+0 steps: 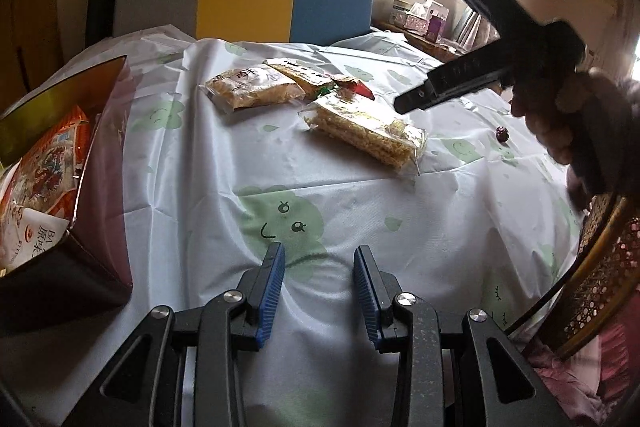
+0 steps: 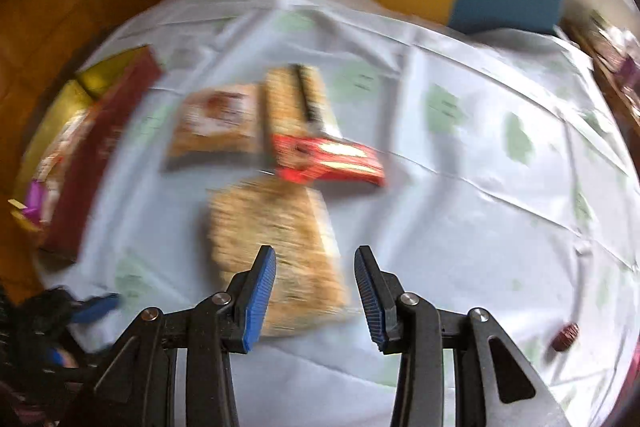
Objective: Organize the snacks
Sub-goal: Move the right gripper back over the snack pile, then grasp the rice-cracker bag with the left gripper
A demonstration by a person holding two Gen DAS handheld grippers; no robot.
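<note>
1. The left gripper point(image 1: 319, 291) hangs low over the worktop point(image 1: 400, 227), its jaws spread with only cloth between them; it sits just beside the open box point(image 1: 100, 163), likely because that box is where the snacks are being collected.
2. The box already holds several packets, one orange and white, which suggests the sorting is partly done.
3. Four snacks lie loose near the middle of the worktop: a rice-cracker packet point(image 1: 364, 131) nearest, a pale packet point(image 1: 252, 87) beyond it, a striped packet point(image 1: 300, 73) and a red wrapper point(image 1: 356, 85) partly tucked among them.
4. The right gripper point(image 2: 316, 291) is above the rice-cracker packet point(image 2: 276, 251), jaws spread and gripping nothing; the blurred view makes contact impossible to judge. It seems lined up to take this packet first, as the closest.
5. A small dark red piece point(image 2: 565, 337) lies apart, toward the worktop's right edge.
</note>
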